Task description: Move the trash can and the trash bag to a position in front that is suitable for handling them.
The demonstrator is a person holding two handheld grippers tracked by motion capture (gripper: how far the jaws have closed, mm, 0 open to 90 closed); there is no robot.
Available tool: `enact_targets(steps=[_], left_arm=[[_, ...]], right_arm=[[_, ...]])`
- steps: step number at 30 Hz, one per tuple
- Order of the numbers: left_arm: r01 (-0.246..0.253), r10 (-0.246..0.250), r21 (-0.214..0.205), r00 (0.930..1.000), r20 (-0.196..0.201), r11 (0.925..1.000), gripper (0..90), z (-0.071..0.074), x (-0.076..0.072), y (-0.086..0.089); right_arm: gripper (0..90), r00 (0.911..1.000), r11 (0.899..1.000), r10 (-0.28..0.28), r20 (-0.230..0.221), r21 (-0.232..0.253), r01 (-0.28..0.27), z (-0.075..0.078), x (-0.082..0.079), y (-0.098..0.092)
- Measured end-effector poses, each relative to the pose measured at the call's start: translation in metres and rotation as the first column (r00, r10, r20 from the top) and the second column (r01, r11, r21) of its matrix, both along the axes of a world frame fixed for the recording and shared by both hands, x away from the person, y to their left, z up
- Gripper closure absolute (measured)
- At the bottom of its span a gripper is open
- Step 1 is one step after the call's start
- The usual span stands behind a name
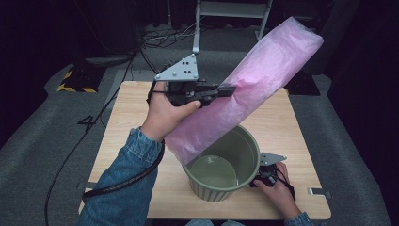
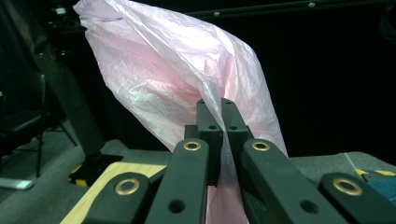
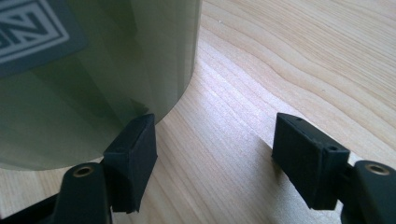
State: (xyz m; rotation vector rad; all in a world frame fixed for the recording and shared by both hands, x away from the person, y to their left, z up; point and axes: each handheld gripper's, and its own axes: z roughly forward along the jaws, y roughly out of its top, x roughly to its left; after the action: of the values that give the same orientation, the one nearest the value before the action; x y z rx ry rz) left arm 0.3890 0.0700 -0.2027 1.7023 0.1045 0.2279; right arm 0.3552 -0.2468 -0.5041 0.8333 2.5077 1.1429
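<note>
Left gripper (image 1: 227,90) is clamped on the pink bag (image 1: 249,84), jaws pinched together with a fold of film between them; the left gripper view shows the plastic (image 2: 177,79) caught right at the fingertips (image 2: 209,114) and billowing up behind. It holds the bag high over the table (image 1: 136,122), tilted, top end up toward the far right, lower end just dipping inside the bin's (image 1: 221,186) near-left rim. The bag looks puffed with air, mostly outside the bin, not draped over the rim anywhere I can see.

Right gripper (image 1: 263,178) is low at the bin's right side, jaws wide apart, gripping nothing. In the right gripper view one pad (image 3: 133,147) sits against or just beside the green wall (image 3: 93,70), can't tell if it touches; the other pad (image 3: 306,154) is well clear over bare wood. Looks like it's bracing the bin.

Progress, my read: lining the bin has just begun. Done: bag picked up, opened out, one end at the mouth. Left: push the bag down inside, spread it, fold its edge over the rim all round. Bin interior looks empty, floor bare.
</note>
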Motion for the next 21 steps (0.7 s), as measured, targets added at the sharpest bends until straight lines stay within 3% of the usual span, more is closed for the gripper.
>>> enact_targets(steps=[10,21], left_arm=[[0.059,-0.06,-0.03,0.9981,-0.015,0.9978,90.0,-0.008,0.003,-0.026],[0.078,-0.08,-0.046,0.9963,-0.03,0.9959,89.9,-0.039,0.005,-0.042]], right_arm=[[30.5,1.0,1.0,0.003,-0.001,0.001,-0.003,0.0,0.0,0.0],[30.4,1.0,1.0,0.004,-0.001,0.0,-0.004,0.0,0.0,0.0]])
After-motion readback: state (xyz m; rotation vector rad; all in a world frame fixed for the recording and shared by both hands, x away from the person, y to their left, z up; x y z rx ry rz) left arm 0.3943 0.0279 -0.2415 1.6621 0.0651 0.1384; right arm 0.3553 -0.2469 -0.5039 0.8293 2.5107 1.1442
